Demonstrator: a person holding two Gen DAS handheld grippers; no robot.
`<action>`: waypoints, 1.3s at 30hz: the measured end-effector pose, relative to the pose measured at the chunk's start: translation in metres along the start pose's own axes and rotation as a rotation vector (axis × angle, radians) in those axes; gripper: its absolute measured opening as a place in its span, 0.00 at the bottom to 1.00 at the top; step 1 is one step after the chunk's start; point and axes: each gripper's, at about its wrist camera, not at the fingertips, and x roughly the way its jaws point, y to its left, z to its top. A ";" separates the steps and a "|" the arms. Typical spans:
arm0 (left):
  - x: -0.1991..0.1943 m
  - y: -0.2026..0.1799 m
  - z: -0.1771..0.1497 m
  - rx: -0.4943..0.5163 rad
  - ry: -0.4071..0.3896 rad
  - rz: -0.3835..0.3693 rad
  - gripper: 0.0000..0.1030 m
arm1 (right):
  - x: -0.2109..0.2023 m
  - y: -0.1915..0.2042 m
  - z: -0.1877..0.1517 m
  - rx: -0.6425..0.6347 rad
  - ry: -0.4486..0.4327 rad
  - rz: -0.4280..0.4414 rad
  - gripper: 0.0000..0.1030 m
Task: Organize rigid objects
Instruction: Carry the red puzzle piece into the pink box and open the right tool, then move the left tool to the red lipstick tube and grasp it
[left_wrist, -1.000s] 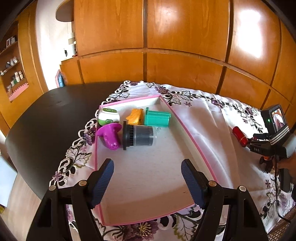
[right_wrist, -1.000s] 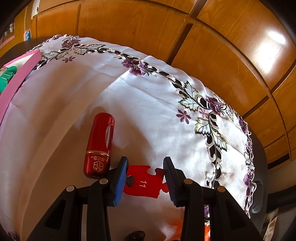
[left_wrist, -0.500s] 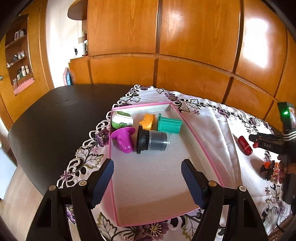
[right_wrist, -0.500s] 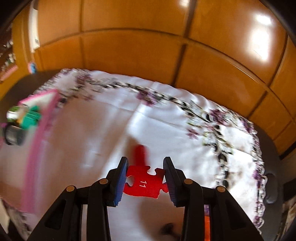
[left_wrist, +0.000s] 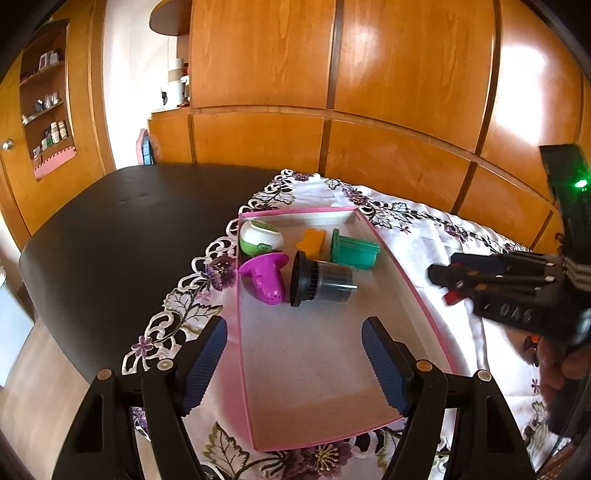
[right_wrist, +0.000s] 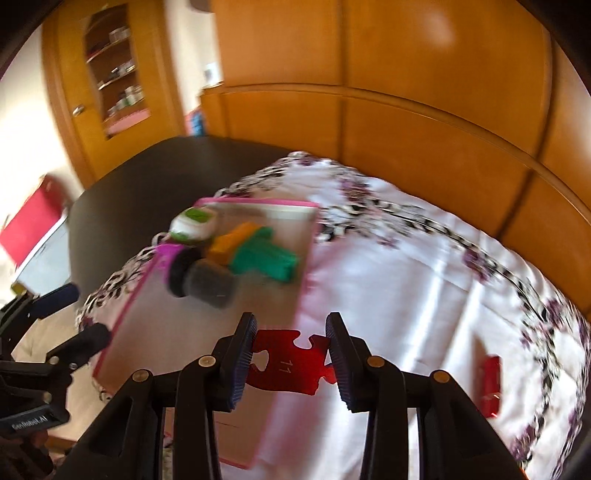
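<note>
Right wrist: right tool (right_wrist: 291, 354) pinches red puzzle piece (right_wrist: 291, 363) above tray (right_wrist: 295, 310) rim; left tool (left_wrist: 293, 363) spread; next, probably release inside tray.

The dark table (left_wrist: 110, 236) carries a white floral-embroidered tablecloth (left_wrist: 417, 229) over its right portion, on which rest a pink-rimmed tray (left_wrist: 413, 288) and, well apart to its right, a red tube (right_wrist: 490, 384).
</note>
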 end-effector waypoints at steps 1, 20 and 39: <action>0.000 0.002 0.000 -0.005 0.001 0.001 0.74 | 0.005 0.010 0.001 -0.035 0.010 -0.001 0.38; 0.009 0.027 -0.005 -0.061 0.029 0.033 0.74 | 0.095 0.021 0.006 -0.111 0.145 -0.134 0.39; 0.013 0.014 -0.009 -0.034 0.054 0.012 0.74 | 0.023 -0.003 -0.002 0.099 -0.006 -0.089 0.44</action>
